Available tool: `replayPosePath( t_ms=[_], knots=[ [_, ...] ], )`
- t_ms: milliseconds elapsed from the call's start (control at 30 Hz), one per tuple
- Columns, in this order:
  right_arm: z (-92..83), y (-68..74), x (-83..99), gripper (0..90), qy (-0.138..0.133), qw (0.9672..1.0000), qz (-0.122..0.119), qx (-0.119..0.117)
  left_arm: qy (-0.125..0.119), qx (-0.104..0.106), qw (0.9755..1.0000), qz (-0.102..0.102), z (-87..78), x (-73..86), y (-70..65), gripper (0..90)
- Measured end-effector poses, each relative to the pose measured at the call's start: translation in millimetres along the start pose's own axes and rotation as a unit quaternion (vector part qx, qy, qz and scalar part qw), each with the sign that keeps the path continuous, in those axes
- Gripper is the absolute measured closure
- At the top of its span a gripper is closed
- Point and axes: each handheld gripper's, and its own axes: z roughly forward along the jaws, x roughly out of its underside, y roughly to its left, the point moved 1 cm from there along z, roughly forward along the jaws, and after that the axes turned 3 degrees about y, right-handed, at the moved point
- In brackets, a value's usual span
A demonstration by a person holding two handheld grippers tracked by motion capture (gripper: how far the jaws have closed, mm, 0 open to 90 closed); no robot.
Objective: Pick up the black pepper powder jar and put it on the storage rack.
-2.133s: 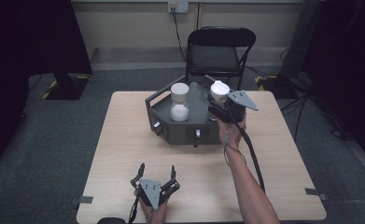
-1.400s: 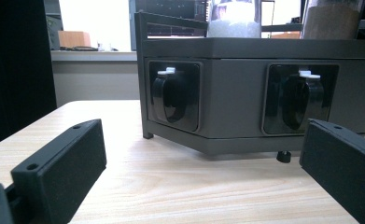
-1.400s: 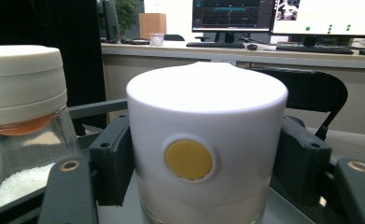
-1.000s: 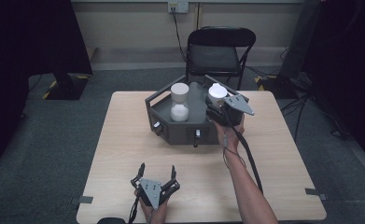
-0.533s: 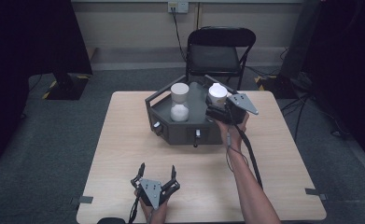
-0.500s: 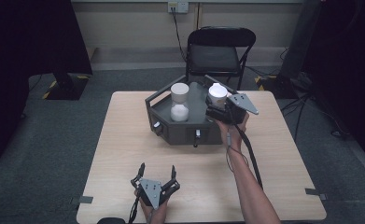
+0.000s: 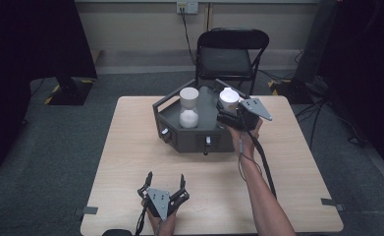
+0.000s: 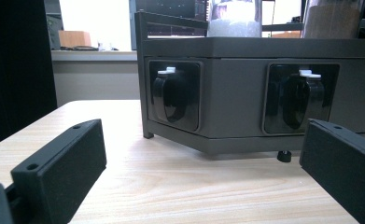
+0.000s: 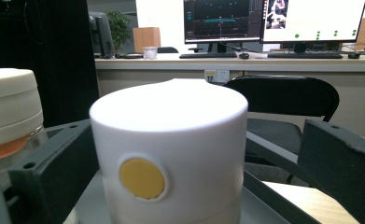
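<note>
A dark grey six-sided rack [image 7: 184, 140] stands at the far middle of the table. A jar with a white cap [image 7: 229, 98] stands in the rack's right part. My right gripper [image 7: 226, 112] is around that jar; its jaws have just been opening and stand open. In the right gripper view the cap [image 9: 171, 135], marked with a yellow dot, sits between the jaws of the right gripper [image 9: 196, 163], with a gap at the right jaw. My left gripper [image 7: 165, 178] rests open near the table's front edge; the left gripper [image 8: 203, 158] faces the rack's front.
A second white-lidded jar [image 7: 189, 105] with white contents stands in the rack's left part. The rack's front [image 8: 236, 98] carries two black knobs with white tabs. A black folding chair [image 7: 231, 56] stands behind the table. Bare tabletop [image 7: 130, 147] lies between the rack and my left gripper.
The right gripper's jaws have spread apart and let go of the white-capped jar, which stays standing in the rack. The left gripper has not moved.
</note>
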Motion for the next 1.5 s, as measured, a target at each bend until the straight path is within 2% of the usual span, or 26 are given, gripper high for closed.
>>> replayPosePath(
  t_ms=[400, 567, 633, 833, 1067, 1167, 1333, 1500],
  knots=[
    [-6.5, 1.3, 0.2, 0.0, 0.003, 1.0000, -0.001, 0.006, 0.000, 0.000, 1.0000, 0.000, 0.0, -0.1, -0.1, 0.0],
    [-14.9, -1.9, 4.0, 0.0, -0.003, 1.0000, 0.000, -0.001, 0.000, 0.000, 1.0000, 0.000, 0.0, -0.1, 0.0, 0.0],
    [-19.6, -2.8, 6.7, 0.0, -0.008, 0.9999, 0.004, -0.006, 0.000, 0.000, 1.0000, 0.000, 0.0, -0.1, 0.0, 0.0],
    [-34.0, -3.9, 13.4, 0.0, -0.018, 0.9998, -0.004, -0.003, 0.000, 0.000, 1.0000, 0.001, 0.0, -0.1, -0.1, 0.0],
    [-56.4, -11.4, 20.8, 0.0, -0.025, 0.9996, 0.010, -0.009, 0.000, 0.000, 1.0000, 0.001, 0.0, -0.2, -0.1, 0.0],
    [-65.6, -13.6, 25.3, 0.0, -0.027, 0.9996, 0.003, -0.010, 0.001, 0.000, 1.0000, 0.001, 0.0, -0.2, -0.2, 0.0],
    [-80.9, -19.4, 37.6, 0.0, -0.026, 0.9996, -0.004, -0.011, 0.000, 0.000, 1.0000, 0.001, 0.1, -0.1, -0.1, 0.0],
    [-97.6, -22.6, 56.6, 0.0, -0.029, 0.9996, -0.003, -0.001, 0.000, 0.000, 1.0000, 0.001, 0.1, -0.1, -0.2, 0.0]
  ],
)
